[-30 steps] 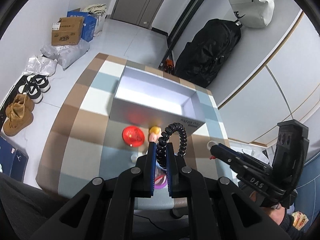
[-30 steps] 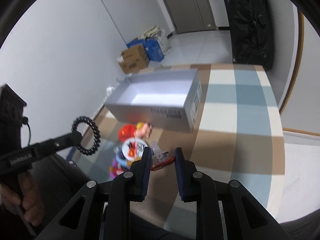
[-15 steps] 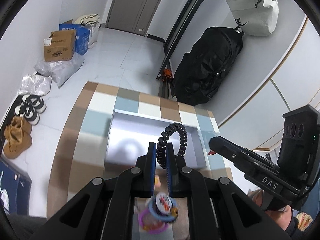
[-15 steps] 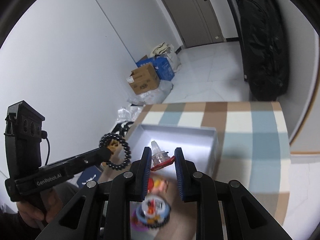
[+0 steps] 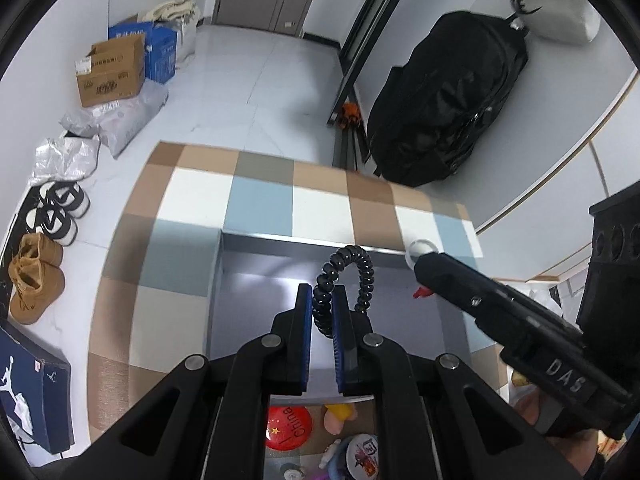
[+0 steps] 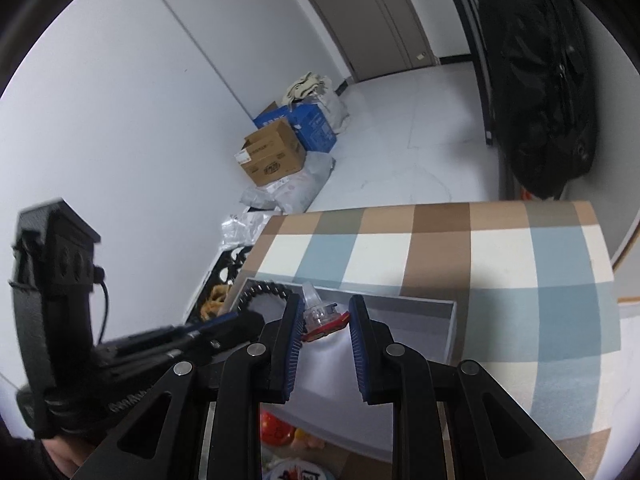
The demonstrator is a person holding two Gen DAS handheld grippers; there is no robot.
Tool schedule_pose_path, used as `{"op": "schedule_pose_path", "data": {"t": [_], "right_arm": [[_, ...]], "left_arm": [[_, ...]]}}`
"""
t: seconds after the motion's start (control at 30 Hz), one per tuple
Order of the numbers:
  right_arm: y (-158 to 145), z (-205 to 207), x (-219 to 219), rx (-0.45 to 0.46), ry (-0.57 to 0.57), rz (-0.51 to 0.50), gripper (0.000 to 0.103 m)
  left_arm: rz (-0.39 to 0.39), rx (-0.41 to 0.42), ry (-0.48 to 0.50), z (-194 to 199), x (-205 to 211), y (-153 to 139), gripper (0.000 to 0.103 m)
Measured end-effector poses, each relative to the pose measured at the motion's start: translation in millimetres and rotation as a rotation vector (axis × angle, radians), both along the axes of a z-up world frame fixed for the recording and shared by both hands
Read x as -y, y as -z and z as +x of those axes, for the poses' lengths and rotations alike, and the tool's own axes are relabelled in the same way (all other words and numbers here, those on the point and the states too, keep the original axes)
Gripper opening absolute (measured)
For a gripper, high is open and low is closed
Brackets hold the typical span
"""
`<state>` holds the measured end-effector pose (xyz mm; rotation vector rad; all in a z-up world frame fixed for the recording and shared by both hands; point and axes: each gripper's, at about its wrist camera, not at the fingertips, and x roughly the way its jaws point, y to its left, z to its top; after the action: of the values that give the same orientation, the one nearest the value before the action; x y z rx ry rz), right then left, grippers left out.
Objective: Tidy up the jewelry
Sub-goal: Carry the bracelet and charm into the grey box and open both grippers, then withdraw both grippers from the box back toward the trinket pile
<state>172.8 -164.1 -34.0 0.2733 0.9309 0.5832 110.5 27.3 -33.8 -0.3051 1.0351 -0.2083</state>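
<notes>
2 tools hold items over box (image 5: 256,304): coil (image 5: 347,280), probably clip (image 6: 322,320).

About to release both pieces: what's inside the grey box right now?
The grey box shows only bare floor. The left gripper with its black coil hair tie covers the near part, so that stays unseen.

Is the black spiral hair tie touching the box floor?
Apart. The left wrist view shows the black spiral hair tie clamped in the left gripper, held above the box.
</notes>
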Motion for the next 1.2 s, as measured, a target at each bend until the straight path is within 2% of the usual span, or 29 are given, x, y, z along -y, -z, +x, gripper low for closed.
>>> {"op": "schedule_pose_path", "data": {"t": [0.23,0.4,0.5,0.53,0.63,0.73,0.93,1.2], "right_arm": [[10.2,11.3,-3.5,-0.062,-0.003,0.033,0.022],[8.8,9.8,-4.9,-0.060,-0.012,0.064,0.026],[6.8,9.0,-3.7,-0.053,-0.009,0.077,0.048],[6.1,8.4,-2.5,-0.047,-0.007,0.083,0.054],[6.1,8.5,0.6,-0.052,0.007,0.099,0.062],[4.9,7.6,1.7,-0.056,0.014,0.104,0.072],[2.4,4.9,2.5,-0.042,0.021,0.101,0.082],[-2.0,0.7,11.1,-0.035,0.037,0.113,0.086]], "left_arm": [[-0.005,0.006,0.013,5.7,6.2,-3.6,0.005],[-0.032,0.009,0.009,8.7,4.5,-5.0,0.007],[-0.040,0.013,0.002,9.5,2.0,-5.5,0.015],[-0.045,0.012,-0.006,9.7,0.1,-5.0,0.022],[-0.069,0.013,-0.031,8.6,-5.3,-4.3,0.038],[-0.074,0.021,-0.035,7.5,-5.1,-5.7,0.040],[-0.051,0.027,-0.038,5.9,-3.4,-9.0,0.040],[-0.019,0.024,-0.042,-6.7,-2.2,-12.5,0.041]]}}
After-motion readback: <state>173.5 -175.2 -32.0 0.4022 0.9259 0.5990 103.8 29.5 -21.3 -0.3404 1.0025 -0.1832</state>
